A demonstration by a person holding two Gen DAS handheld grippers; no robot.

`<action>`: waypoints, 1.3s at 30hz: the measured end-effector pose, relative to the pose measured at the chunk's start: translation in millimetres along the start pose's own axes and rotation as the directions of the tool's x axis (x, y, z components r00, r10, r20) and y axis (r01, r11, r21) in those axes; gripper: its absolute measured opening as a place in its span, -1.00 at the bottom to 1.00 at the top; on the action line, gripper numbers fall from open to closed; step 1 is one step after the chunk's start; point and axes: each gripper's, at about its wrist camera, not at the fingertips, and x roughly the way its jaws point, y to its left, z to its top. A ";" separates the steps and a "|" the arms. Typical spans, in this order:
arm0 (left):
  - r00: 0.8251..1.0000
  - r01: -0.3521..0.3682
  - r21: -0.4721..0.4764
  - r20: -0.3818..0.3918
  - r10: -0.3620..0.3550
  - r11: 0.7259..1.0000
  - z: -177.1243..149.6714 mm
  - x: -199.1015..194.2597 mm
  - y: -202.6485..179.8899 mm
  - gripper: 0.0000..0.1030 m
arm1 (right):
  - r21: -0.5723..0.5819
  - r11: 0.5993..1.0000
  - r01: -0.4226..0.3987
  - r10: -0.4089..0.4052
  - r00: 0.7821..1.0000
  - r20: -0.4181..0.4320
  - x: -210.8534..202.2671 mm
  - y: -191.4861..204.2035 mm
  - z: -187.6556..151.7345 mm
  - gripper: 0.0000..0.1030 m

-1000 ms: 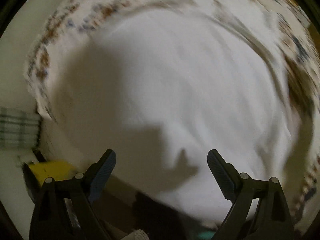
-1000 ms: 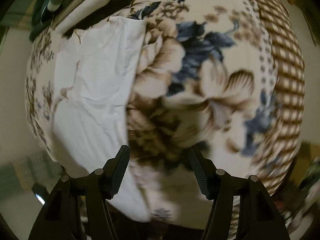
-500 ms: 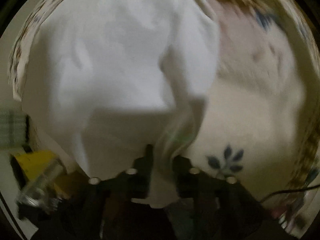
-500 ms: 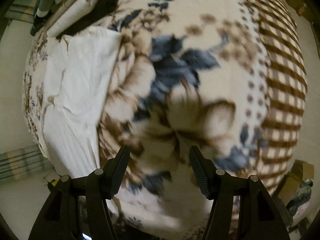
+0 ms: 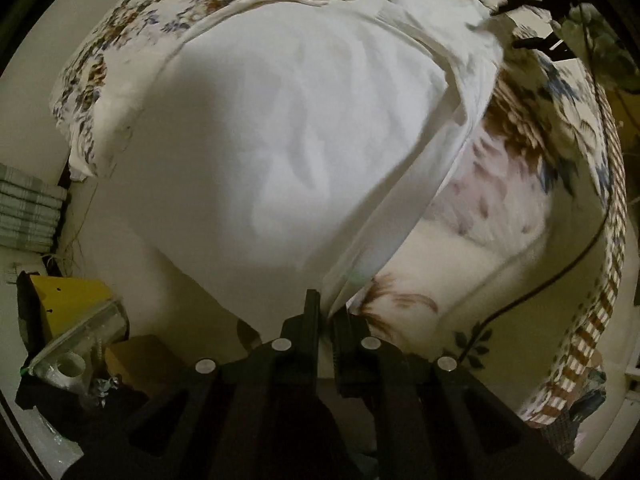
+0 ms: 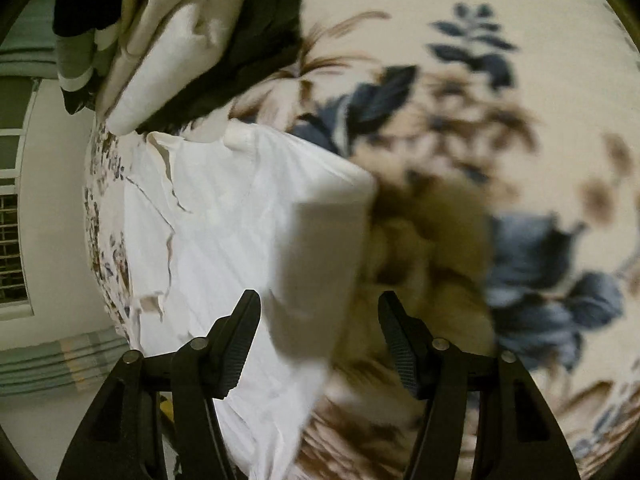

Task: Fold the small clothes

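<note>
Floral blanket (image 5: 500, 232) covers the whole work surface, with a heap of other clothes (image 6: 168, 40) piled at the far end. On it lies the white shirt (image 5: 280, 140), spread mostly flat.

Left gripper (image 5: 326, 312) is pinched fully shut on the shirt's edge, right at its fingertips, and the cloth runs up and away from the jaws as a raised fold, with the main body lying to the left of the fingers.

Right gripper (image 6: 318, 320) has its jaws closing, still well apart, and a folded-over flap (image 6: 320, 264) of the shirt sits right between them and just ahead. Pads don't look like they're pressing on it yet, though the frame's blurry there. The shirt's long axis runs away from those fingers toward the clothes heap.

So my guess is that the right hand is about to grab that flap while the left already has its corner, then both carry the edge across toward the left.
</note>
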 end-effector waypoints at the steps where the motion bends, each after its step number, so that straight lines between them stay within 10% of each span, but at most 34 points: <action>1: 1.000 0.006 -0.014 0.003 -0.006 1.000 0.9 -3.6 3.2 -0.93 | -0.009 1.000 0.024 -0.024 1.000 0.007 2.8 5.9 0.5 -0.71; 14: 0.989 0.136 -0.168 0.087 -0.122 0.976 58.6 -39.7 115.7 -0.93 | -0.208 0.960 0.190 -0.163 0.977 0.141 -41.6 192.1 3.6 -0.91; 24: 0.980 0.191 -0.245 0.102 -0.171 0.950 113.7 3.6 236.8 -0.93 | -0.354 0.860 0.369 -0.312 0.927 0.208 58.5 388.2 26.9 -0.92; 34: 0.979 0.190 -0.234 -0.022 -0.201 0.953 130.2 109.1 300.1 -0.84 | -0.345 0.786 0.513 -0.463 0.858 0.221 169.5 429.4 38.2 -0.92; 39: 0.986 0.135 -0.265 -0.058 -0.156 0.955 120.7 125.8 338.4 -0.85 | -0.315 0.812 0.492 -0.455 0.870 0.187 178.3 424.3 43.4 -0.82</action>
